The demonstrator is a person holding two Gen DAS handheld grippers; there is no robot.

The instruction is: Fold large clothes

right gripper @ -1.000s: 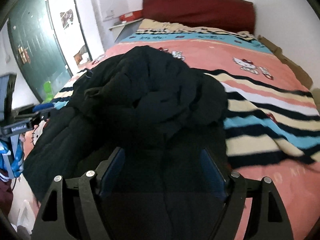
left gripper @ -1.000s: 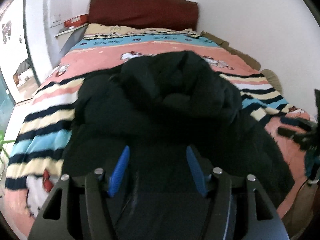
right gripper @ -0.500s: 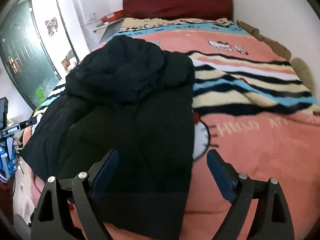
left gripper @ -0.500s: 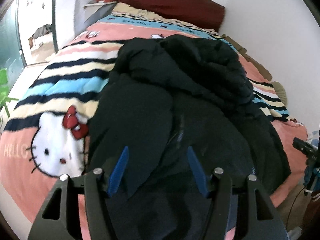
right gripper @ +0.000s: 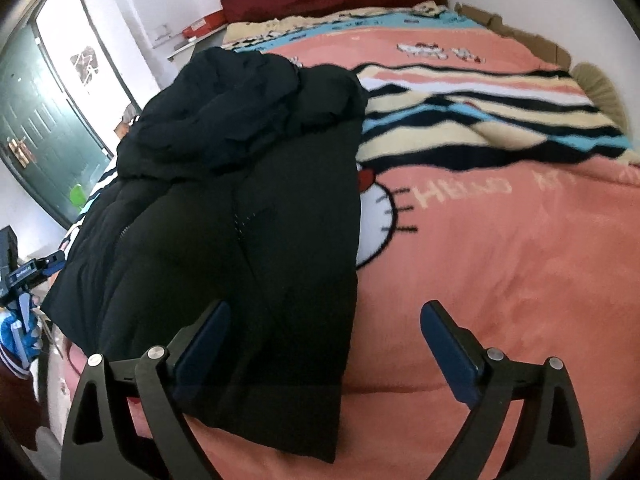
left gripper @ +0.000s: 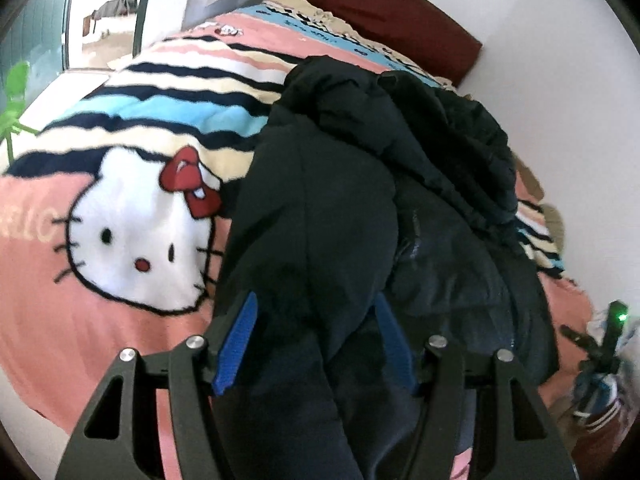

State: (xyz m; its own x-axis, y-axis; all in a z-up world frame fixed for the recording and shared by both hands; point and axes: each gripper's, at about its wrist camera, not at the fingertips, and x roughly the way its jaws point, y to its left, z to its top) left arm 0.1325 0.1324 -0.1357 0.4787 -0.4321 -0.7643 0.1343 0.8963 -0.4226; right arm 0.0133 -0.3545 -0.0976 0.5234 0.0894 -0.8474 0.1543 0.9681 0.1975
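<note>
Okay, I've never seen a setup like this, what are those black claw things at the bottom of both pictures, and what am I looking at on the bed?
Those claws are two hand-held grippers, one in each of a person's hands, each carrying a fisheye camera that looks along its fingers. One picture comes from the left gripper, the other from the right gripper. A black padded coat lies on a bed covered by a pink cartoon-cat blanket. The left gripper's blue pads straddle coat fabric; the right gripper is wide open, holding nothing.
</note>
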